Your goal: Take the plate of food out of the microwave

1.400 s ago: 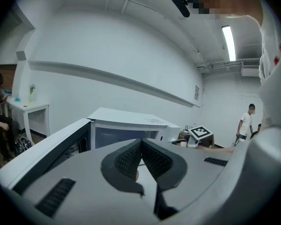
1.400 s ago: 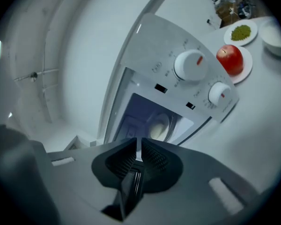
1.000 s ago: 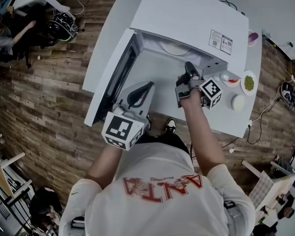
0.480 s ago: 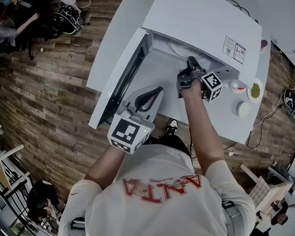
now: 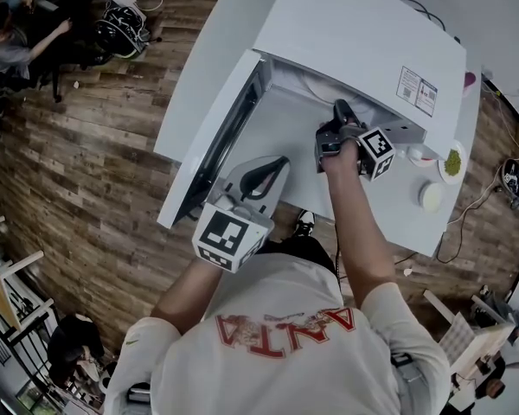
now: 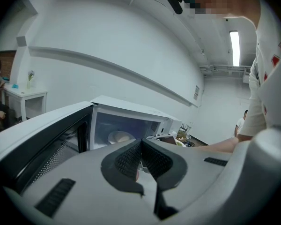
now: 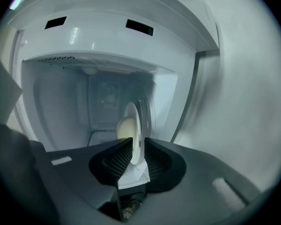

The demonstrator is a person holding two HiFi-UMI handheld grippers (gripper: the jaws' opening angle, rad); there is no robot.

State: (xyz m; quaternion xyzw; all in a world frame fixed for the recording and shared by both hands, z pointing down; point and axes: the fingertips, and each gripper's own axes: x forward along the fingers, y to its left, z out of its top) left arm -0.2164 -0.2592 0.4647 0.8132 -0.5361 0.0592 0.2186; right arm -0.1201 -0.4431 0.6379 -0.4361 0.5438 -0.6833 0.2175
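Observation:
The white microwave [image 5: 355, 33] stands on a white table with its door [image 5: 216, 137] swung open to the left. Inside sits a white plate [image 5: 316, 83] carrying a pale yellow mound of food [image 7: 125, 128]. My right gripper [image 5: 339, 111] reaches into the mouth of the cavity. In the right gripper view the plate [image 7: 136, 121] has its rim between the jaws of that gripper [image 7: 137, 149]; the pads sit close on either side without clearly pressing. My left gripper [image 5: 272, 164] hovers in front of the door, shut and empty, pointing at the plate [image 6: 119, 136].
Right of the microwave the table [image 5: 398, 223] holds a small dish of green food [image 5: 451, 161], a white round lid or bowl [image 5: 430, 195] and a dish with red [image 5: 419, 154]. The open door blocks the left side. A seated person [image 5: 9, 33] is far left.
My right gripper has pushed forward from in front of the microwave into its opening, up to the plate. The left gripper has barely shifted.

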